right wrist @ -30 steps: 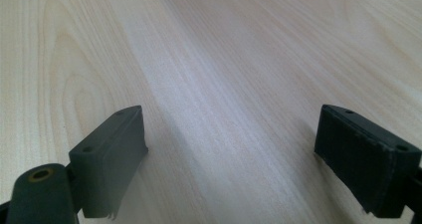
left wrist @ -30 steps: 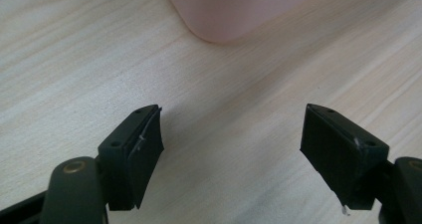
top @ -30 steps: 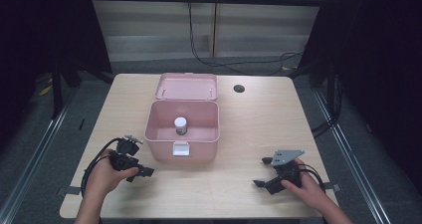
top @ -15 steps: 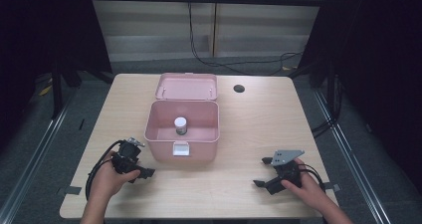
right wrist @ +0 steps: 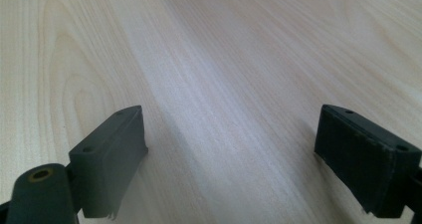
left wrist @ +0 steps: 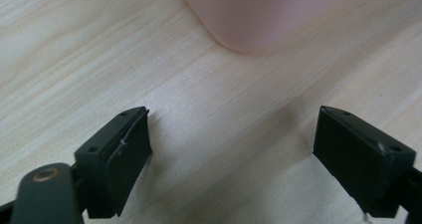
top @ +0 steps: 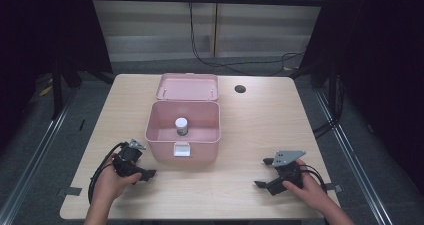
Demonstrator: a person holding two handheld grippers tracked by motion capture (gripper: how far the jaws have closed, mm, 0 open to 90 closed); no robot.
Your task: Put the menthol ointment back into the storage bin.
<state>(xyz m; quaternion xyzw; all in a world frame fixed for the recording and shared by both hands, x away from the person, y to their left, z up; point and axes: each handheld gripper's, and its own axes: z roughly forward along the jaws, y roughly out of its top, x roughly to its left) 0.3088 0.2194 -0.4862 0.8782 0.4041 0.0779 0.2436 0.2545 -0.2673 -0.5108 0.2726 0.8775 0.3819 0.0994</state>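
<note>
Light wood table (top: 240, 135) with a pink box (top: 183, 131) near the middle, lid (top: 188, 87) swung open toward the far side and lying back flat. Inside the box stands 1 small jar (top: 181, 126), white cap, darker body, upright, roughly centre of the box floor. White latch tab (top: 181, 149) on the box's near wall. Dark round hole (top: 240, 89) in the tabletop to the right of the lid.

Left gripper (top: 145, 174) held low over the table near the box's front left corner, jaws pointing right; in the left gripper view its 2 black jaws are spread wide with bare wood between them, and the rounded pink box corner (left wrist: 259, 15) sits ahead, not touching.

Right gripper (top: 265, 172) at the table's near right, well apart from the box, grey 3-cornered plate (top: 286, 156) on top, jaws pointing left; in the right gripper view both jaws are wide apart over plain wood grain, nothing between them.

Black cable (top: 102, 170) loops beside the left hand (top: 111, 181). Right hand (top: 306, 190) grips from behind
</note>
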